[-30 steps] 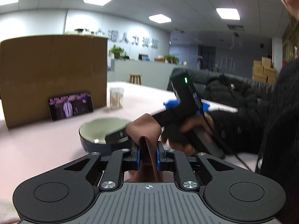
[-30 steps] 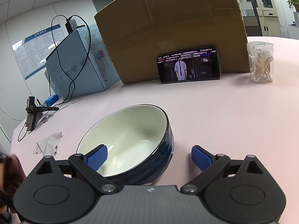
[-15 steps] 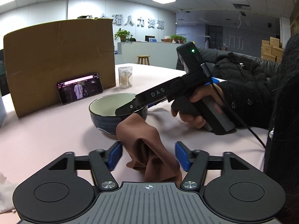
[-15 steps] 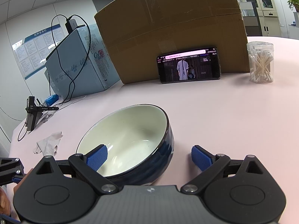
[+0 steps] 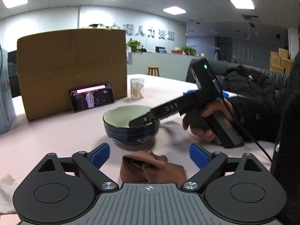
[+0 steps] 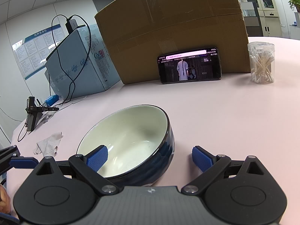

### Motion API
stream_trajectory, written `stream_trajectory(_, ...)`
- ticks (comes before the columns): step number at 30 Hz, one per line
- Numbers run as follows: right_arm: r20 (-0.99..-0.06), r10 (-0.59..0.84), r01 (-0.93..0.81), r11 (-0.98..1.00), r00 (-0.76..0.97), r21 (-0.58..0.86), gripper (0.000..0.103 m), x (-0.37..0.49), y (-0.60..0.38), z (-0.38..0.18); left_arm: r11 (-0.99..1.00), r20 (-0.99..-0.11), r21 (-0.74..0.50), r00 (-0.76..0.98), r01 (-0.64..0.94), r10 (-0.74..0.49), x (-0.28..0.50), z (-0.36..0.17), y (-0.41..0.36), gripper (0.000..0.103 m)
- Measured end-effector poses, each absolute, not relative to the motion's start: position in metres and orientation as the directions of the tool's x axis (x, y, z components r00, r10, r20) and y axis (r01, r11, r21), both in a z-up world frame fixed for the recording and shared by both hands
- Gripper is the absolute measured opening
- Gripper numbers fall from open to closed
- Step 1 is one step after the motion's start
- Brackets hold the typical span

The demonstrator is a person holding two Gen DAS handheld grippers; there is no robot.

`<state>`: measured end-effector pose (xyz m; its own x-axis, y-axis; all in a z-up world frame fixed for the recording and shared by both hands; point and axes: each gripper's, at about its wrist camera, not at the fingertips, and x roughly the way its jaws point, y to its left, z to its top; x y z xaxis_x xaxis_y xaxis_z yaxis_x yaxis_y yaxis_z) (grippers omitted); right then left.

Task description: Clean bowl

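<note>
A dark blue bowl (image 5: 131, 129) with a pale inside stands on the pink table; it also shows in the right wrist view (image 6: 131, 144). My right gripper (image 6: 150, 158) is open, one finger inside the bowl and the other outside its right wall. My left gripper (image 5: 149, 155) is open wide and empty. A brown cloth (image 5: 151, 168) lies crumpled on the table between and just below its fingers, in front of the bowl.
A cardboard box (image 6: 172, 28) with a phone (image 6: 189, 65) leaning on it stands behind the bowl. A jar of cotton swabs (image 6: 261, 62) is at the right. A blue-grey box (image 6: 78, 61), cables and a crumpled white tissue (image 6: 49, 144) are at the left.
My left gripper opened and let go of the brown cloth, which now lies on the table. It then opened wider and drew back. The right gripper has stayed at the bowl.
</note>
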<state>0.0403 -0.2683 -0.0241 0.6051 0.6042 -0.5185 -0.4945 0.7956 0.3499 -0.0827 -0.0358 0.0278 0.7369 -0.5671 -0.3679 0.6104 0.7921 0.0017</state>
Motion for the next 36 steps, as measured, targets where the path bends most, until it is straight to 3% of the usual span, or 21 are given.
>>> stream_trajectory(10,-0.507,0.62,-0.504,0.784,0.599,0.362,0.098,0.039,-0.269,-0.023,0.825,-0.256,-0.028,0.794,0.565,-0.552,-0.075,0.036,-0.03,0.103)
stream_trajectory(15,-0.496,0.614,-0.514,0.788,0.613,0.34,0.098,0.033,-0.268,-0.019,0.877,-0.161,-0.069,0.862,0.476,-0.481,-0.063,0.041,-0.021,0.103)
stream_trajectory(24,-0.417,0.593,-0.537,0.804,0.689,0.257,0.1,0.014,-0.27,-0.005,0.951,-0.073,-0.11,0.952,0.289,-0.297,-0.037,0.05,-0.019,0.103)
stream_trajectory(31,-0.33,0.444,-0.425,0.896,0.833,0.132,0.103,0.008,-0.292,0.005,0.974,-0.106,-0.13,0.974,0.186,-0.2,-0.01,0.051,-0.015,0.103)
stream_trajectory(36,-0.288,0.342,-0.334,0.939,0.894,0.079,0.103,0.014,-0.308,0.005,0.991,-0.123,-0.131,0.992,0.017,-0.033,0.011,0.044,-0.002,0.103)
